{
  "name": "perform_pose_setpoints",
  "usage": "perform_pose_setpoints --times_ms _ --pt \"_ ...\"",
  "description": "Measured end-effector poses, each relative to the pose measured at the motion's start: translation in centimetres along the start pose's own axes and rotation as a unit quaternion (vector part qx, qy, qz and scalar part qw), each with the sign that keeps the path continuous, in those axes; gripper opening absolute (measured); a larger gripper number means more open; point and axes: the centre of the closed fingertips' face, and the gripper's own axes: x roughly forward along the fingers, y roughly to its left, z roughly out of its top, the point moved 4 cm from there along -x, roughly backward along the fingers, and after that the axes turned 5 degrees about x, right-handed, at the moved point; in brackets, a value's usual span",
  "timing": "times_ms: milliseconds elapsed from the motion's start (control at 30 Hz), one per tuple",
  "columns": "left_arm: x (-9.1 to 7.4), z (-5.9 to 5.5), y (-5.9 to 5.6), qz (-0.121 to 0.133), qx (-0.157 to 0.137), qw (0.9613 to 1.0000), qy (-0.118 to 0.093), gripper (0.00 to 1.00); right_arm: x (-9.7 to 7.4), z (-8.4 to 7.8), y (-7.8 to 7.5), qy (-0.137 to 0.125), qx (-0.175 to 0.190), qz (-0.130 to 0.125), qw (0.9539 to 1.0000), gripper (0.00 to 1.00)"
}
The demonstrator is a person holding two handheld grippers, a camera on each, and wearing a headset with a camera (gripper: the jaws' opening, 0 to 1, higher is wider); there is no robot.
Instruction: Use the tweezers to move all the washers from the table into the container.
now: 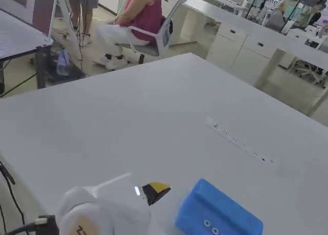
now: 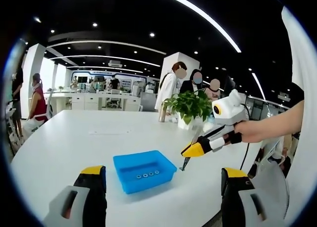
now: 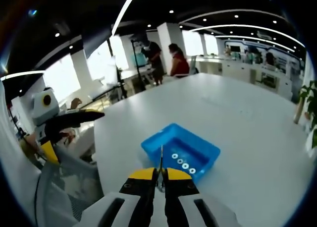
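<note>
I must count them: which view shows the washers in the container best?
The right gripper view: four washers in a row, near. The left gripper view shows them smaller; the head view is too blurred.

**benchrat:** anyone make out the tweezers? I only get a thin tip poking out ahead of the right gripper jaws, the rest is buried between them.

**mo_k:** same here. The washers just past that tip are specks, can't count them for sure. In the head view the container is chopped by the bottom edge, and the gripper beside it is a blur, no clue which side.
</note>
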Motion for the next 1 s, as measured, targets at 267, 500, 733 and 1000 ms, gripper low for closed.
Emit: perform_pose_setpoints --times_ms 267,500,733,1000 --pt "-1.0 -0.2 -0.6 -0.001 0.003 1.0000 0.003 0.97 0.3 1.8 1.2 -0.028 -0.017 -0.001 0.9995 0.03" --pt "-1.4 -1.1 -2.1 -0.021 0.001 0.9997 0.013 0.96 0.3 2.9 1.1 -0.053 -0.027 -0.009 0.9982 0.03" --pt "-1.6 -1.7 -2.1 -0.030 -0.007 0.9993 0.021 0.96 1.3 4.5 -0.2 -0.073 -0.030 -0.014 0.9968 0.03" --pt "-1.6 -1.7 -1.3 -0.033 -0.003 0.9991 0.027 0.96 5.3 4.5 -1.5 -0.058 -0.020 -0.004 0.9981 0.03"
